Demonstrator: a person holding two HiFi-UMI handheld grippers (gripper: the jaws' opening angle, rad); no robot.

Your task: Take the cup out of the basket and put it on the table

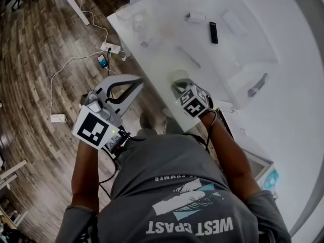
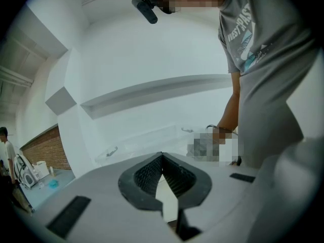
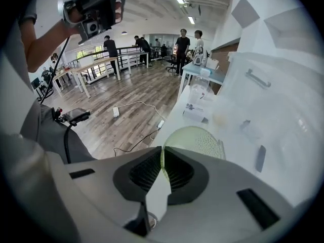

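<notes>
Two grippers were in play, but only one was doing the work: the right gripper [image 1: 178,87], just right of centre in the head view, was pinching the thin wall of the pale green, see-through cup [image 1: 178,76] near its rim. Its own view showed the ribbed pads clamped on either side of that wall at the right gripper [image 3: 162,148], with the round cup [image 3: 197,140] hanging beyond the tips in the middle of the frame. The cup was already clear of the basket, which I took to be the clear bin with a handle [image 1: 238,85] further right in the head view, and it sat at the near edge of the white worktop [image 1: 162,54], close to the corner above the wooden floor. Whether its base was touching the surface I could not tell. The left gripper [image 1: 140,80], at centre left of the head view, was off the worktop over the floor, and its own view showed the left gripper [image 2: 162,156] with jaws pressed together on nothing, aimed toward the person's torso. Judging from this, the step in hand was the set-down. The next move seemed to call for settling the cup flat on the worktop, preferably a little further in from the edge, toward the black remote [image 1: 213,32] in the upper part of the frame. Only then should the right jaws spread, and they should come straight off so the light cup was not dragged or tipped over the edge
</notes>
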